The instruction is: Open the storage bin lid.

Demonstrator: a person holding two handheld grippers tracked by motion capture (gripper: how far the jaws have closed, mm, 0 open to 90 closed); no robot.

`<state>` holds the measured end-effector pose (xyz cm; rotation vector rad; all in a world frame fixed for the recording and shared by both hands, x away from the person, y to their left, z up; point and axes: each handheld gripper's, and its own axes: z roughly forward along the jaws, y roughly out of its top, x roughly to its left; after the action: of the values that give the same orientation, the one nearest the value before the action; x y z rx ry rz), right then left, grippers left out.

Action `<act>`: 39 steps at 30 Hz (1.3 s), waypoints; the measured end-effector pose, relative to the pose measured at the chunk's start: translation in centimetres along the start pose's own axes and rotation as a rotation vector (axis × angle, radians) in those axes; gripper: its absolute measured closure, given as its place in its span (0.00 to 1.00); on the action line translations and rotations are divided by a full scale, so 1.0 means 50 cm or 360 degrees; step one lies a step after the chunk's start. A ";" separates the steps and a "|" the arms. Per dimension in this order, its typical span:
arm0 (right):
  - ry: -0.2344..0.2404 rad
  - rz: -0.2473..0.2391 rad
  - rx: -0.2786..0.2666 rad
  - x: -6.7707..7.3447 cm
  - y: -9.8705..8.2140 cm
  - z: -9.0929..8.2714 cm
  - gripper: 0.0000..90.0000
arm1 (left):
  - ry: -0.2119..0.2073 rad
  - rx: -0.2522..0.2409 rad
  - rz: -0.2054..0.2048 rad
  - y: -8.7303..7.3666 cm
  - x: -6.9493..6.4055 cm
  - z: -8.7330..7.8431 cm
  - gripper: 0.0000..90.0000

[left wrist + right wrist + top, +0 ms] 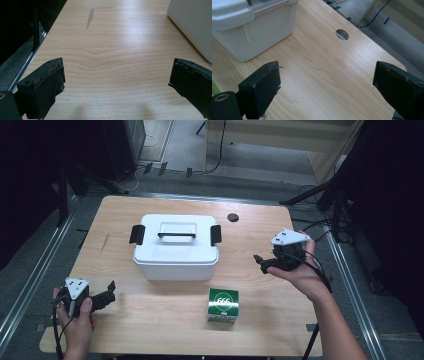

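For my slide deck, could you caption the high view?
Two open grippers, left and right, flank a lidded white box and green carton.

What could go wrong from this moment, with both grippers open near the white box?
1. The right gripper, raised with jaws open, might knock the white box by its black latch.
2. The green carton sits near the table front edge; a passing forearm might push it off.

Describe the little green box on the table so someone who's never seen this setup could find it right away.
Start at the wooden table and find the big white tub with a lid and black side clips, near its middle. Come toward the person's edge from the tub's right front corner: the small green box stands there alone. It is the one coloured thing on the table, a cube with a white ring and white numerals on top.
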<state>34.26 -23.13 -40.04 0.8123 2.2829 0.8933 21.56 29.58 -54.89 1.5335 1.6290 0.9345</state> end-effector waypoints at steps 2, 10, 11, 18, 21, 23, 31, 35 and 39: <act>0.0047 -0.0074 0.0054 -0.007 0.020 0.008 0.10 | -0.0002 0.0011 -0.0001 0.000 -0.001 0.001 0.01; 0.0184 -0.0253 0.0159 -0.025 0.067 0.025 0.16 | 0.0023 0.0030 0.0028 0.002 -0.005 0.005 0.01; 0.0202 -0.0277 0.0171 -0.028 0.073 0.026 0.18 | 0.0023 0.0030 0.0028 0.002 -0.005 0.005 0.01; 0.0275 -0.0463 0.0220 -0.036 0.121 0.039 0.29 | 0.0027 0.0047 0.0030 0.003 -0.003 0.006 0.01; 0.0378 -0.0562 0.0237 -0.030 0.140 0.046 0.36 | 0.0028 0.0049 0.0037 0.003 -0.004 0.006 0.01; 0.0454 -0.0636 0.0272 -0.022 0.154 0.053 0.40 | 0.0024 0.0055 0.0033 0.003 -0.003 0.007 0.01; 0.0579 -0.0802 0.0397 0.018 0.218 0.069 0.53 | 0.0015 0.0050 0.0005 0.004 0.000 0.008 0.01; 0.0601 -0.0755 0.0435 0.022 0.235 0.077 0.59 | 0.0014 0.0055 -0.0006 0.004 0.001 0.008 0.01; 0.0640 -0.0713 0.0474 0.037 0.259 0.090 0.62 | 0.0012 0.0067 0.0000 0.003 0.002 0.009 0.01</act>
<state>40.33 -12.35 -33.87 0.2144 2.8366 0.5515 22.02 29.71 -54.96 1.5598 1.6640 0.9121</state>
